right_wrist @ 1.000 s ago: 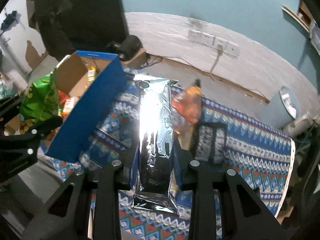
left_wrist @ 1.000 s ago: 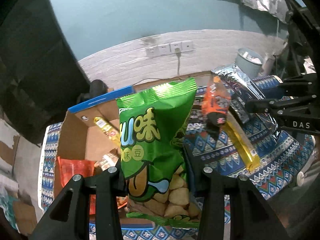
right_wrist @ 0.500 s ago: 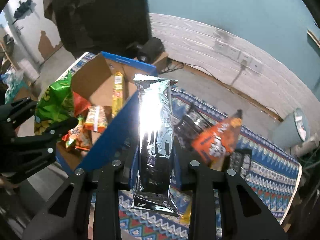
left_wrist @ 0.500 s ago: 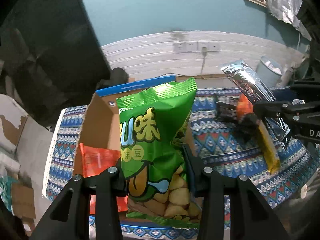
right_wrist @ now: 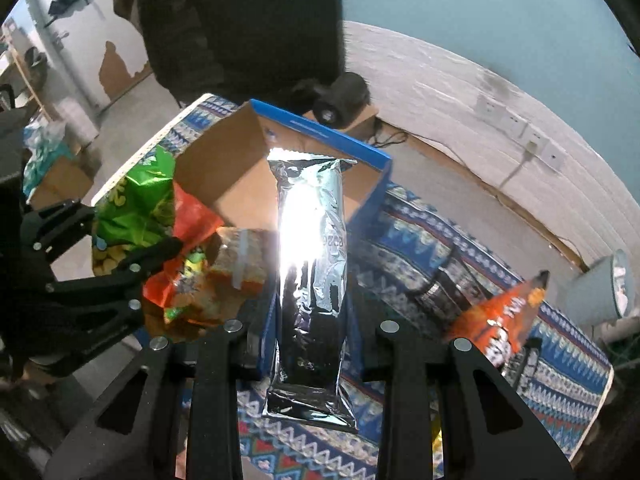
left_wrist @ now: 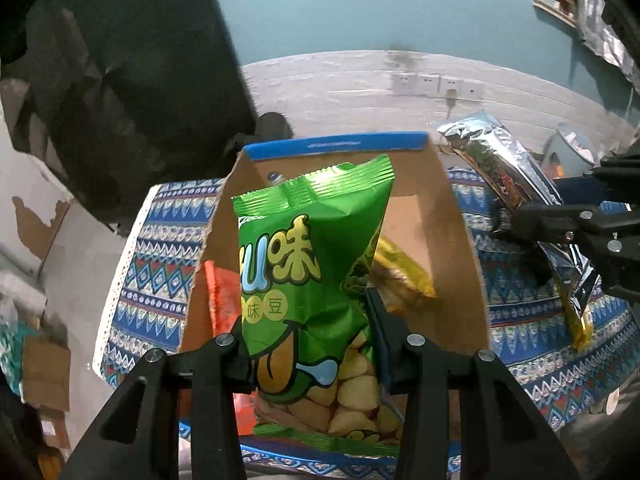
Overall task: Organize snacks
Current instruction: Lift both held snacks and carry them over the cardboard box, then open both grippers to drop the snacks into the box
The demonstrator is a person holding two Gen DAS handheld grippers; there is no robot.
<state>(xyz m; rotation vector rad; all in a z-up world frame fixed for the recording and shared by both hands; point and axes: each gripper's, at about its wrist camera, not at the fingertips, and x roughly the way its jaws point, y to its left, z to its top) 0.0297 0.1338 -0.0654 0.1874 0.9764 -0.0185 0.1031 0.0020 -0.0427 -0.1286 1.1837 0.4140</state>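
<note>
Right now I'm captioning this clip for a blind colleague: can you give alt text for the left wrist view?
The left gripper holds a green snack bag upright over an open cardboard box that already contains orange and yellow packets. The box sits on a blue patterned cloth; at right, the right gripper holds a silver packet.

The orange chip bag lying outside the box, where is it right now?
In the right wrist view, the orange chip bag lies low on the right of the patterned tablecloth, beside a dark snack packet, right of the blue-edged cardboard box.
</note>
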